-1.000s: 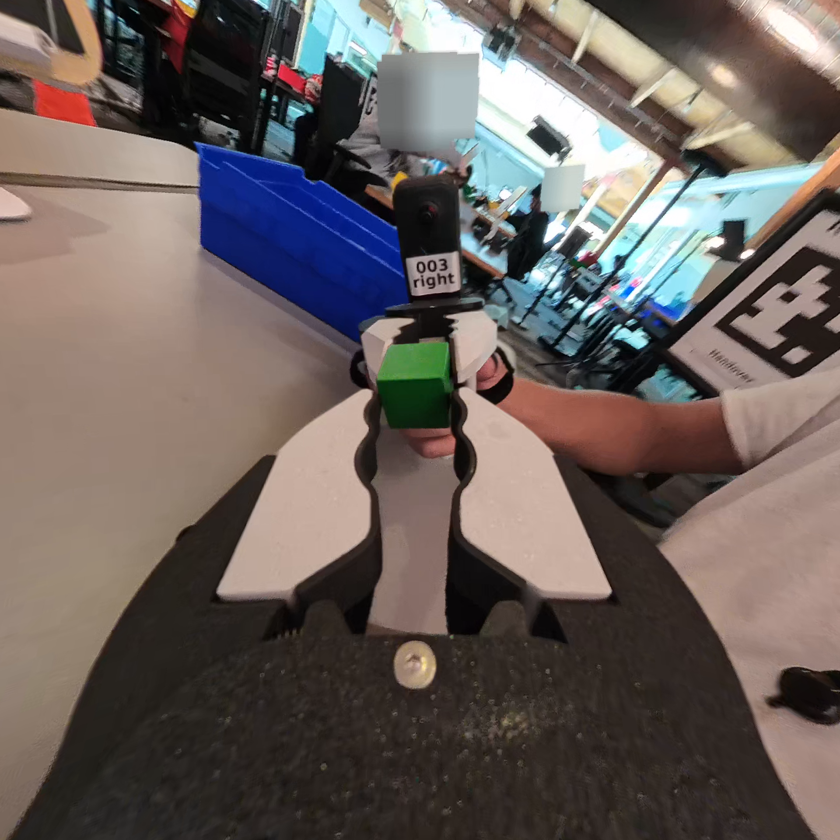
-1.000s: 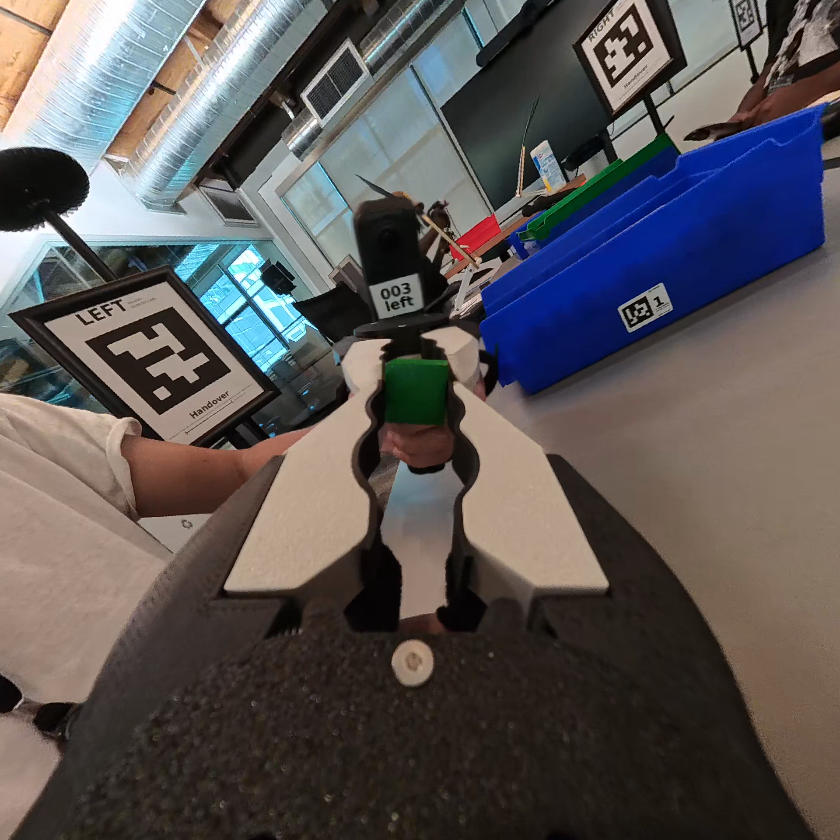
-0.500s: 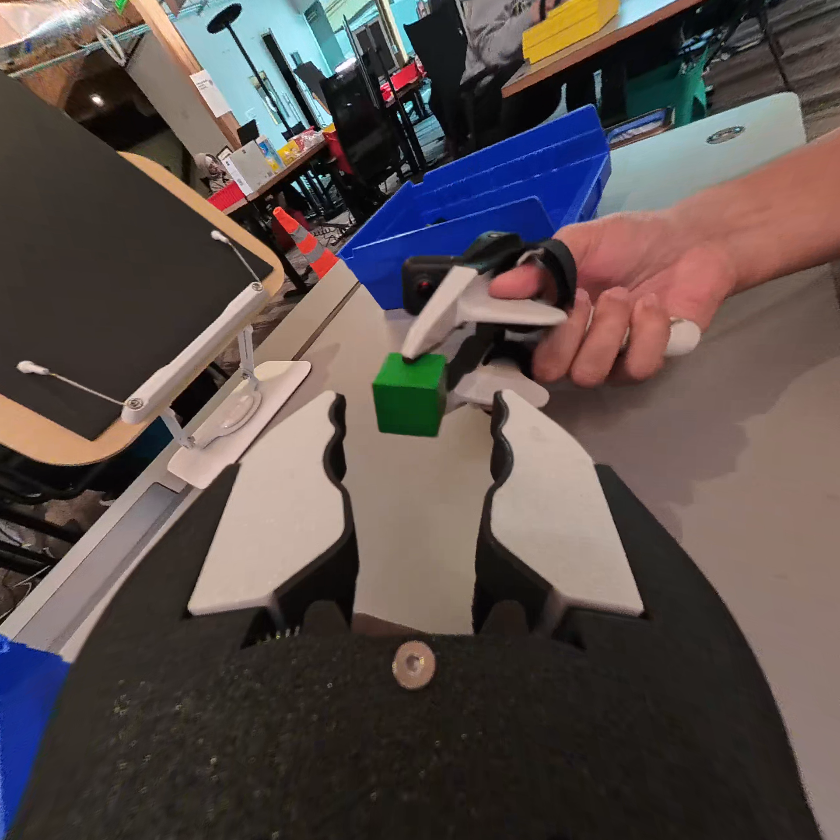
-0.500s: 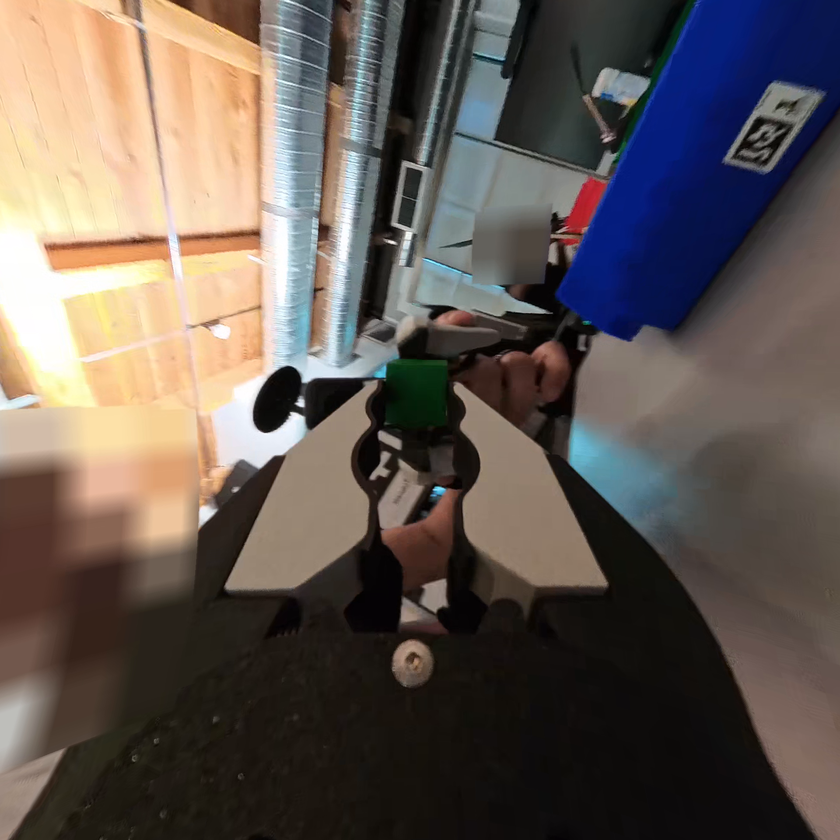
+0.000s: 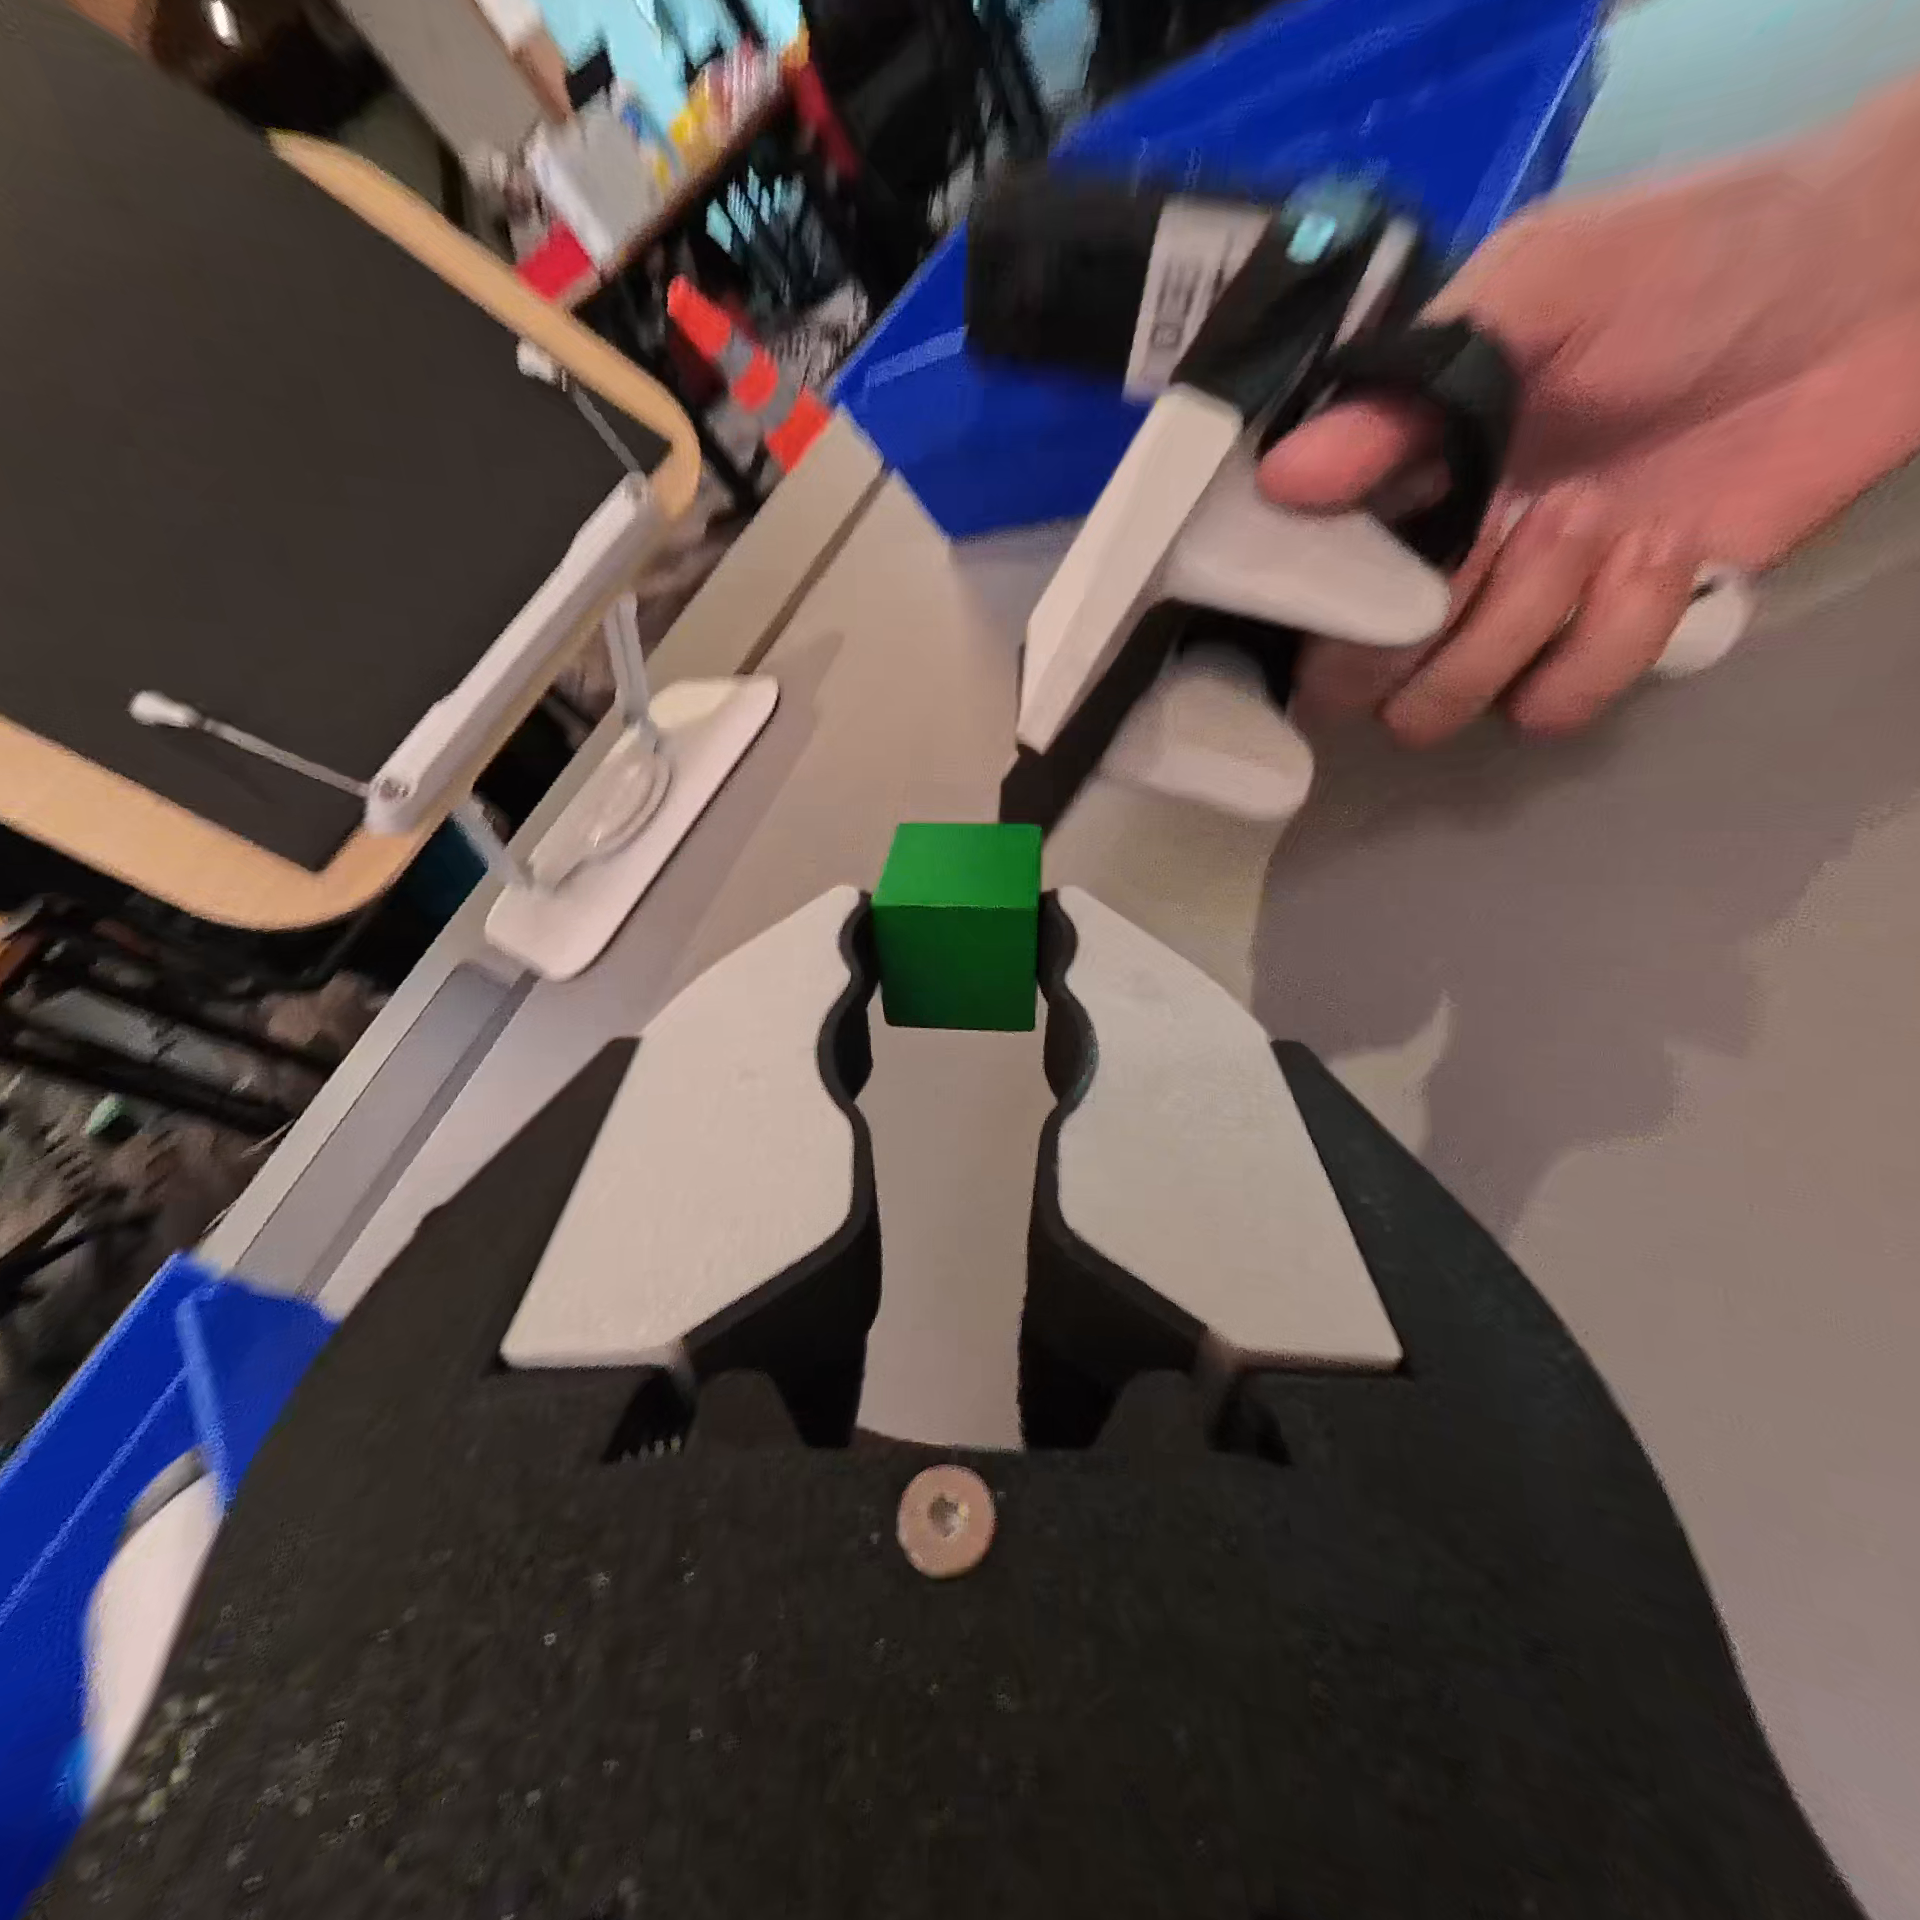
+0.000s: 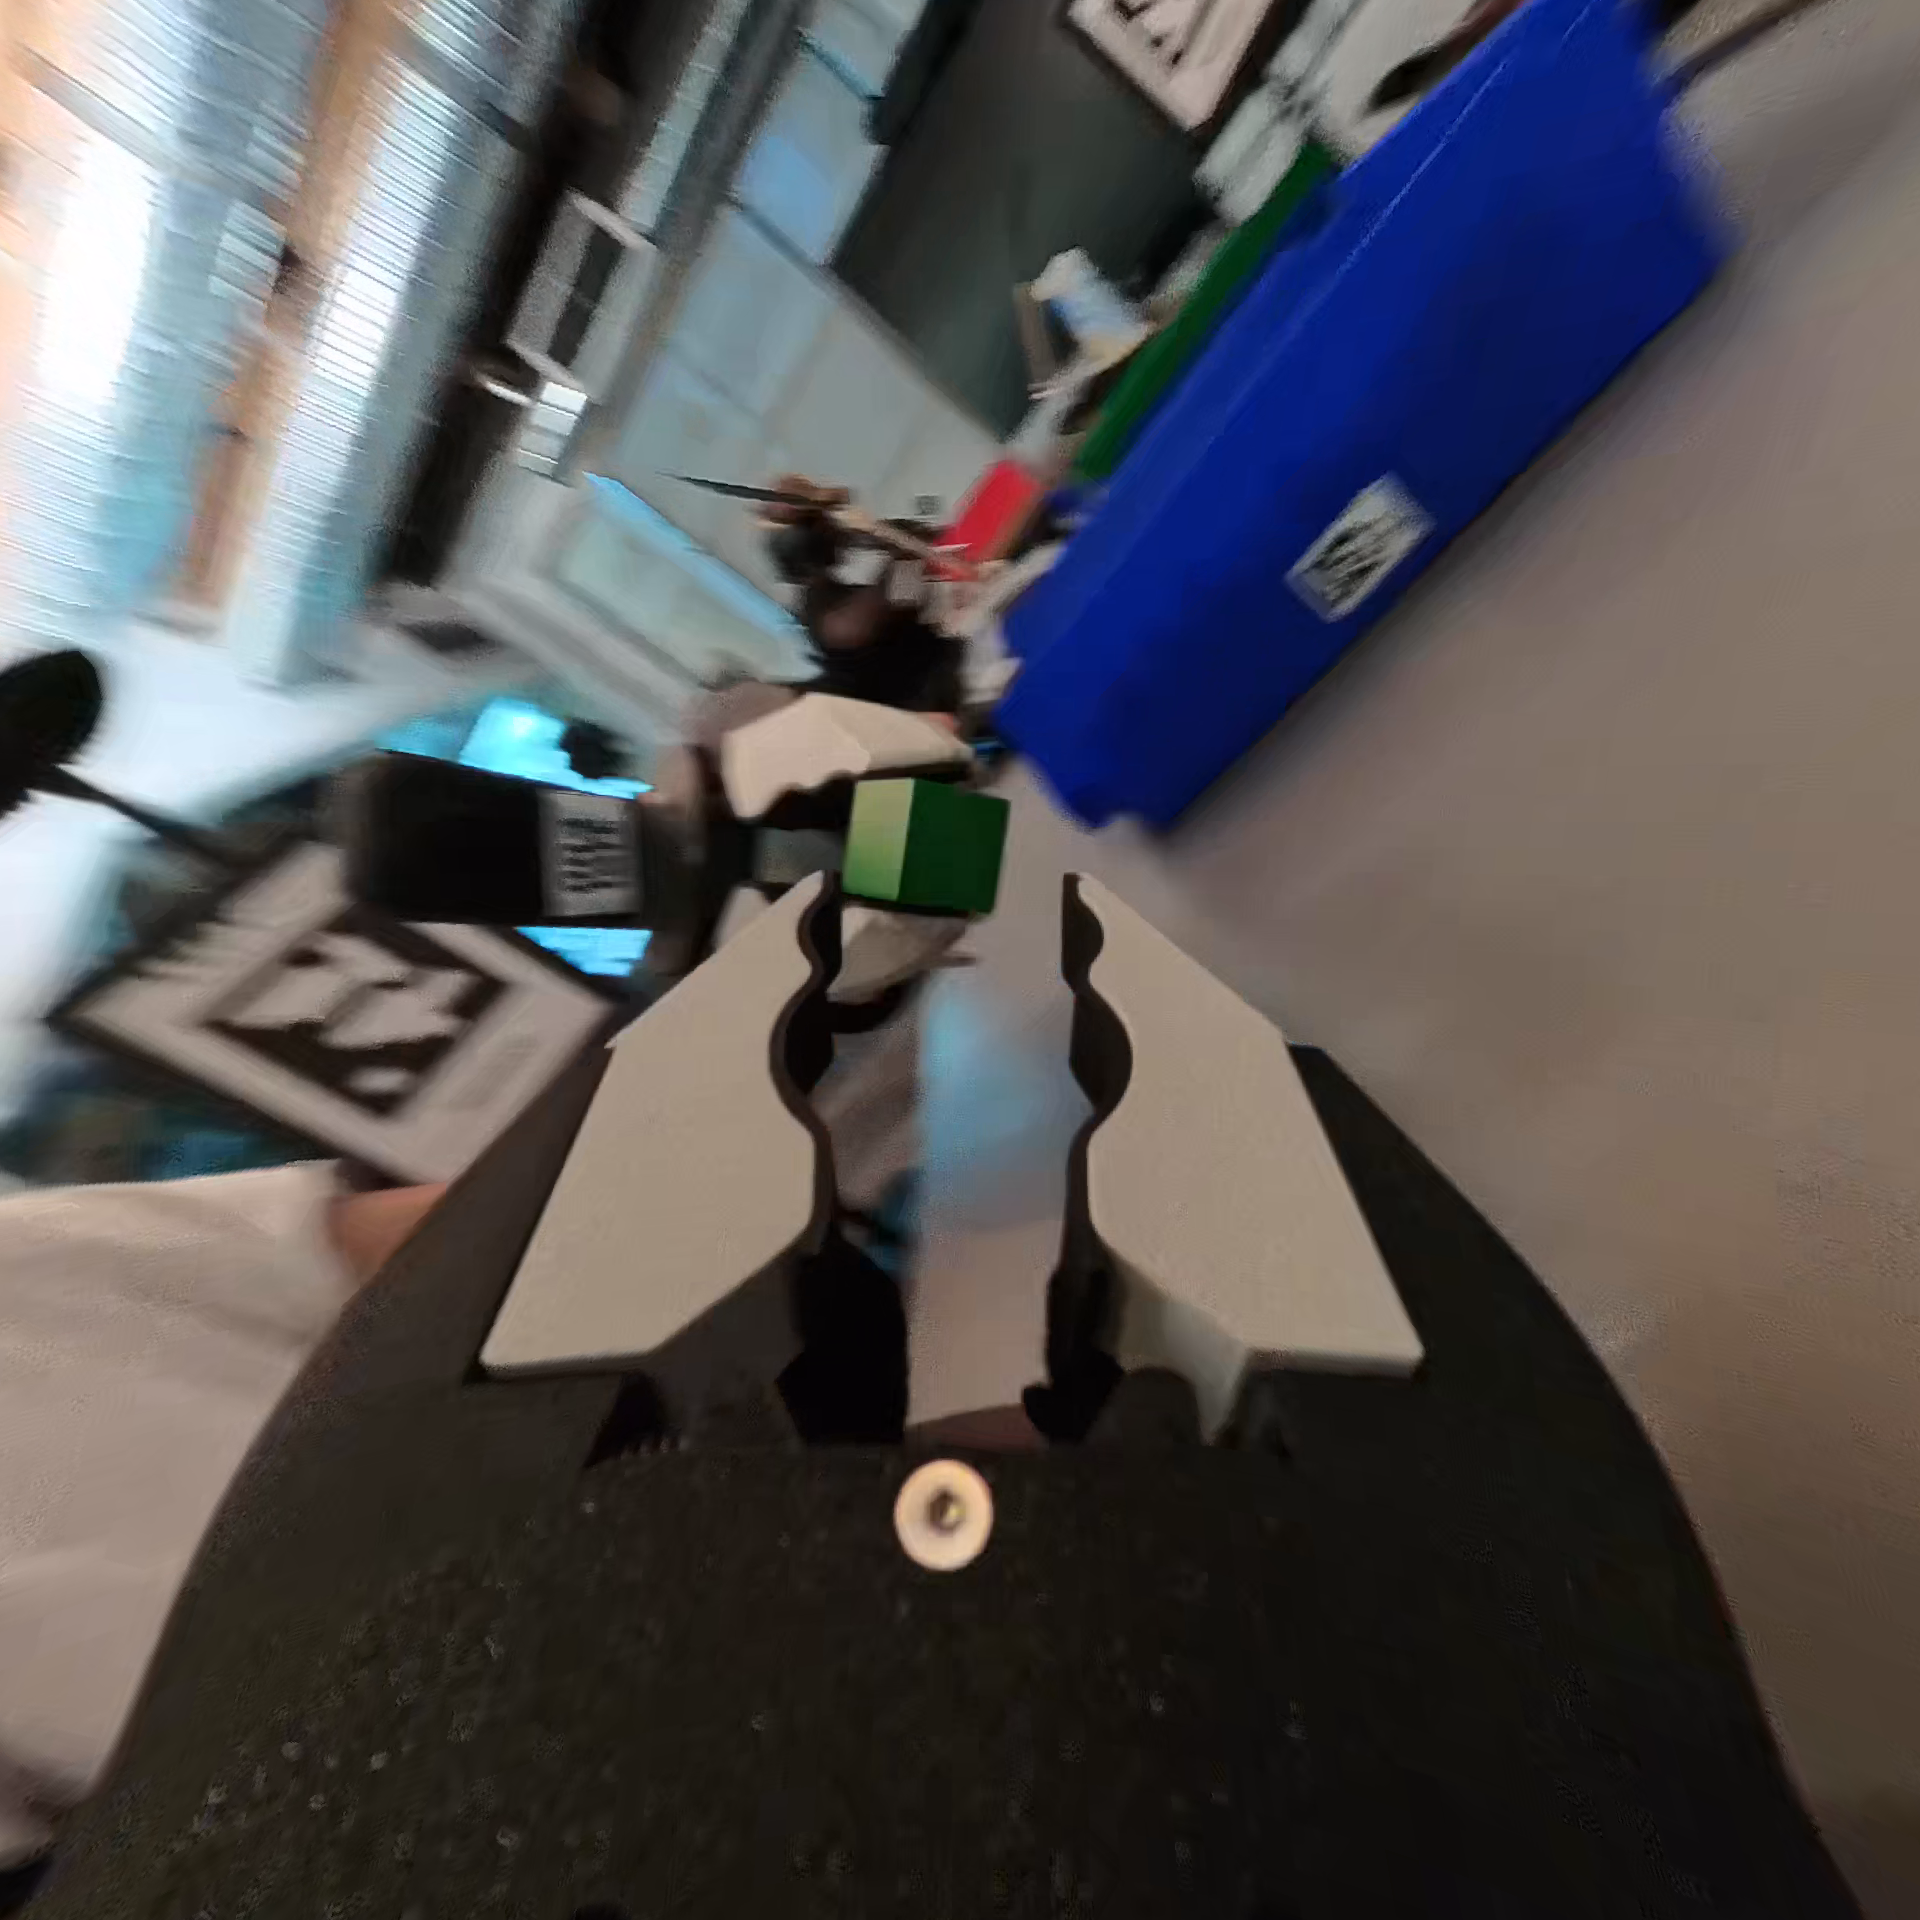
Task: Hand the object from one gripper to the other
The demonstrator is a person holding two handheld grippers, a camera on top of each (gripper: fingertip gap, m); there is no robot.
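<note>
Left gripper (image 5: 956, 961): now clamped on green cube (image 5: 956, 925), at its fingertips | Right gripper (image 6: 945, 904): jaws now parted, empty, cube released just beyond its tips | grey table (image 5: 1558, 1039) beneath.

Left hand-held gripper (image 5: 956, 935) clamped; right hand-held gripper (image 6: 945, 894) apparently parted.

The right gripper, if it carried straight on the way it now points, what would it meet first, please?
Most likely the green cube, which the left gripper holds just beyond the open right gripper and slightly left of its centre line. Depth is blurred, so the left fingertip might graze it first.
</note>
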